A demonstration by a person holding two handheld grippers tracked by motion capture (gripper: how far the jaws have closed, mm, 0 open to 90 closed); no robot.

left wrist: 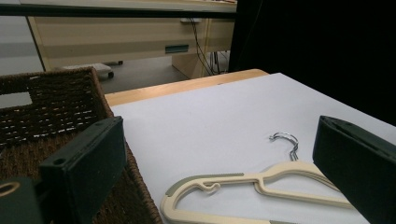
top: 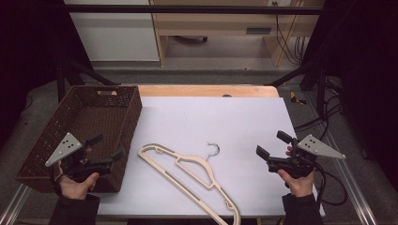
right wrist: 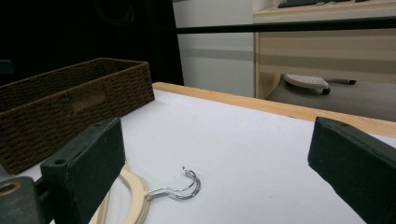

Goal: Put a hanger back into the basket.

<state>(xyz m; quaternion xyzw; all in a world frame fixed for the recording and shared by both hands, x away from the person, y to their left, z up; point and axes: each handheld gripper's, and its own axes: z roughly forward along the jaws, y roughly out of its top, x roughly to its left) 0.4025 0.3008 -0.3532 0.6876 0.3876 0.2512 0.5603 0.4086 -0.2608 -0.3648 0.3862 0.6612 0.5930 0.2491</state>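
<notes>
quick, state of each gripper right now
left gripper: open, holding nothing, above the brown woven basket.
right gripper: open, holding nothing, to the right of the cream plastic hanger.

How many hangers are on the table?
2, it seems: cream hangers stacked on the white sheet, right of the basket. One metal hook shows; the other may be hidden.

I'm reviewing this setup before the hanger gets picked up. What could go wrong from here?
1. The cream plastic hanger lies flat on the white table cover, so jaws may struggle to get under its thin bars and could scrape the cover.
2. Its lower end reaches the table's near edge; a nudge might push it off.
3. The dark brown woven basket looks shorter than the hanger, whose metal hook could catch on the weave if it goes in there.
</notes>
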